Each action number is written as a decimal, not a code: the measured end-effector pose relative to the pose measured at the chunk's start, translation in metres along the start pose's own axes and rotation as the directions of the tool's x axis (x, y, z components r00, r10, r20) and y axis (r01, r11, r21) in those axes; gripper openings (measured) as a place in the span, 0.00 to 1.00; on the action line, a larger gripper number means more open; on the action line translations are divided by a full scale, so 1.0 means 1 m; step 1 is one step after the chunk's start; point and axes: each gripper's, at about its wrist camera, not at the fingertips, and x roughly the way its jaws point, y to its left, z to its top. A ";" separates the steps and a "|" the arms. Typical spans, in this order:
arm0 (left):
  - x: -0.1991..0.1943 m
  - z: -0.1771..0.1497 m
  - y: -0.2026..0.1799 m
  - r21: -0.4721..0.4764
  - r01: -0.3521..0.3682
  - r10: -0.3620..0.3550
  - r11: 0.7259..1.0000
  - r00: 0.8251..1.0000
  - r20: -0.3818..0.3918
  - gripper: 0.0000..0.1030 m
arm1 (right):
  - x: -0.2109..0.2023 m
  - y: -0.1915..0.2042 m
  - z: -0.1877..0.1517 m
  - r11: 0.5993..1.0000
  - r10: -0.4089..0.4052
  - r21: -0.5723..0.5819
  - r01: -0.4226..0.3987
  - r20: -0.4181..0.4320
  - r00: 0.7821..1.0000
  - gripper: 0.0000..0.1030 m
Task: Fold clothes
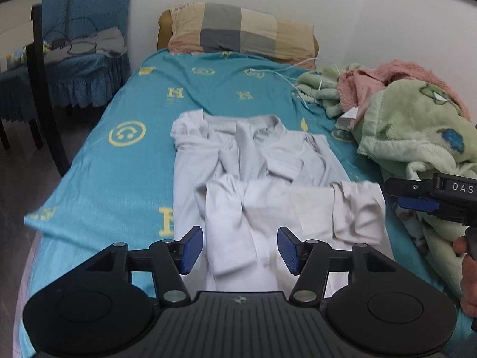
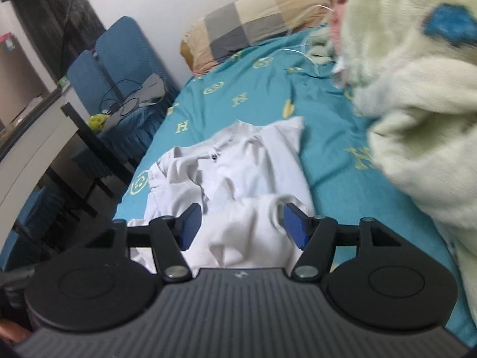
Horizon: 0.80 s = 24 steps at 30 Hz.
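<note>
A white shirt [image 1: 256,164] lies on the teal bedsheet [image 1: 119,161], collar toward the pillow, its lower part folded up over the body. My left gripper [image 1: 240,249] is open and empty, its jaws wide apart just above the shirt's near folded edge. My right gripper [image 2: 241,226] is also open and empty, hovering over the shirt [image 2: 238,164] near its right side. The right gripper also shows in the left wrist view [image 1: 417,194] at the right edge, beside the shirt's folded corner.
A checked pillow [image 1: 241,31] lies at the head of the bed. A heap of green and pink fleece blankets [image 1: 417,125] fills the bed's right side, close to my right gripper [image 2: 417,104]. A blue-covered chair [image 1: 86,59] with cables stands left of the bed.
</note>
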 end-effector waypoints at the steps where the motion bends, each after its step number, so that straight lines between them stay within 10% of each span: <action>1: -0.001 -0.004 0.000 -0.005 0.010 -0.010 1.000 1.000 -0.014 0.56 | -0.004 -0.003 -0.003 1.000 -0.016 0.007 0.016 -0.011 1.000 0.62; 8: 0.016 -0.017 -0.002 0.010 -0.014 0.015 1.000 0.997 -0.079 0.51 | 0.001 -0.020 -0.020 0.996 -0.080 0.035 0.085 -0.136 0.987 0.63; 13: 0.014 -0.019 0.009 -0.057 0.003 -0.008 0.998 0.995 -0.095 0.05 | 0.018 -0.022 -0.027 0.994 -0.098 0.018 0.104 -0.188 0.977 0.62; 24: 0.017 -0.024 0.026 -0.131 -0.120 0.104 0.984 0.987 -0.122 0.04 | 0.018 -0.031 -0.027 0.993 -0.096 0.056 0.106 -0.169 0.981 0.62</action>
